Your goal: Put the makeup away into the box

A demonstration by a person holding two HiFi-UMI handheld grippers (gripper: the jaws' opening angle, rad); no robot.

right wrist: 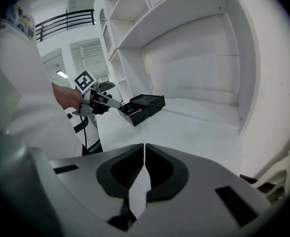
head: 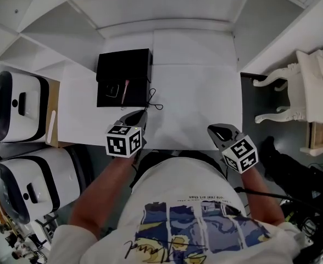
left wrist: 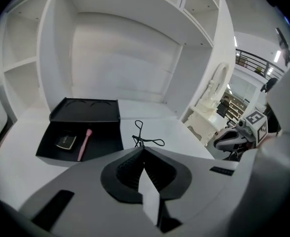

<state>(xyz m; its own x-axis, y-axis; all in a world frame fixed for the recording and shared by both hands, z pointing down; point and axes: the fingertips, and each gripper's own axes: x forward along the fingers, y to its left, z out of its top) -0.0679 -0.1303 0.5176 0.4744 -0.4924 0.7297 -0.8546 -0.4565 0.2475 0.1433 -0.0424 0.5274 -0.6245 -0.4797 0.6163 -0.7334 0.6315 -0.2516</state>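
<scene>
From the head view, a white worktop (head: 200, 92) runs under white shelving. An open black box (head: 123, 65) sits towards eleven o'clock on it, its lid standing up at the back. Inside lie a pink brush (head: 126, 91) and, just left of it, a small dark compact (head: 112, 89). A thin black looped tool (head: 154, 100) lies on the worktop just beside the box's right edge. The left gripper (head: 142, 115) hangs near the front edge, at six o'clock from that tool and apart from it. The right gripper (head: 215, 130) is well off at four o'clock, also over the front edge. Two white machines (head: 16, 106) stand to the left and a white carved chair (head: 310, 87) to the right.

In the left gripper view the jaws are pressed together with nothing between them. The looped tool lies just past their tips at twelve o'clock, and the box with the brush and compact is at ten o'clock.

In the right gripper view the jaws also meet, with nothing between them. The box is far off at twelve o'clock, with the left gripper at ten o'clock before it.
</scene>
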